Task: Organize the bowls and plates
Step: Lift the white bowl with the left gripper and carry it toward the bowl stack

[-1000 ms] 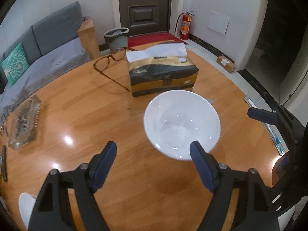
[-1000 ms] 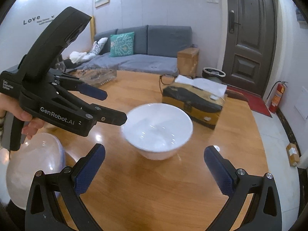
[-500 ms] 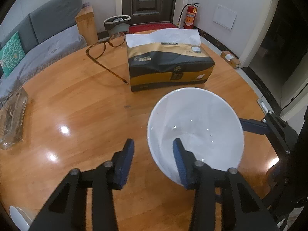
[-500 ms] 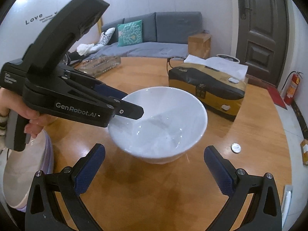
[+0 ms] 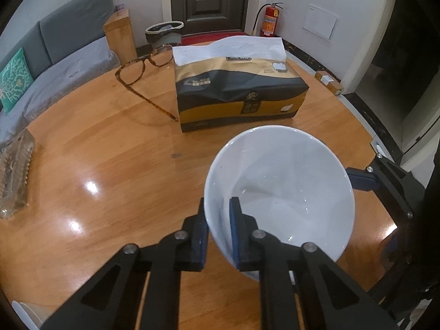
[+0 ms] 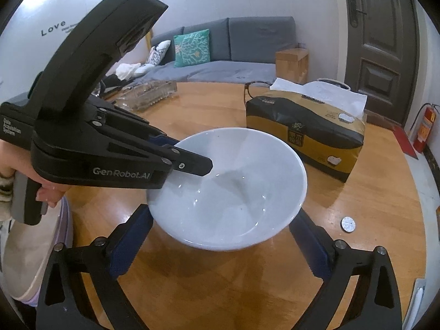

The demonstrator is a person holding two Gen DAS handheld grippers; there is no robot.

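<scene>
A white bowl [image 5: 280, 187] stands on the round wooden table [image 5: 110, 181]. My left gripper [image 5: 218, 220] is shut on the bowl's near left rim, one finger inside and one outside. In the right wrist view the bowl [image 6: 233, 192] sits between the fingers of my open right gripper [image 6: 220, 236], which straddle it without touching. The left gripper [image 6: 189, 159] shows there clamping the rim from the left. A pale plate [image 6: 33, 258] lies at the left edge of the right wrist view.
A black and gold tissue pack [image 5: 239, 93] lies behind the bowl. Glasses [image 5: 140, 74] lie to its left. A glass tray [image 5: 13, 170] sits at the far left. A coin [image 6: 348, 224] lies right of the bowl. A sofa stands beyond the table.
My left gripper moved in and shut on the bowl's rim. My right gripper came closer, its open fingers now on either side of the bowl.
</scene>
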